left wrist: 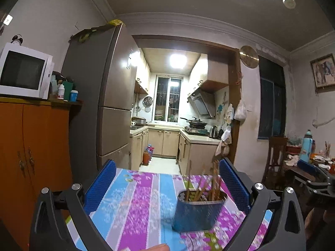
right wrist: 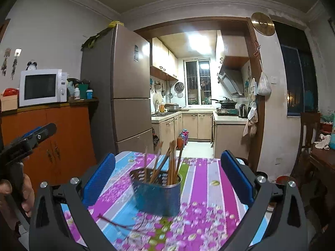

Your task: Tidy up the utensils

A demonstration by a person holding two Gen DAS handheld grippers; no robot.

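While both claws stand wide and empty, the chopstick holder (right wrist: 156, 190) waits on the striped floral tablecloth (right wrist: 209, 188), between the right gripper's (right wrist: 167, 177) pads but untouched.

Because the holder looks like thin perforated metal, I judge it stiff and light, though smooth enough to slip; the loose chopsticks (right wrist: 167, 161) leaning in it at odd angles make it top-heavy and liable to rattle or spill if tilted. Its lower wall, squeezed across the narrow sides, seems the safest hold, keeping it upright. One thin dark stick (right wrist: 117, 222) lies flat on the cloth nearer the camera, hard to pinch. The left gripper (left wrist: 167, 184), likewise wide open, has the holder (left wrist: 199, 213) off toward its right pad.
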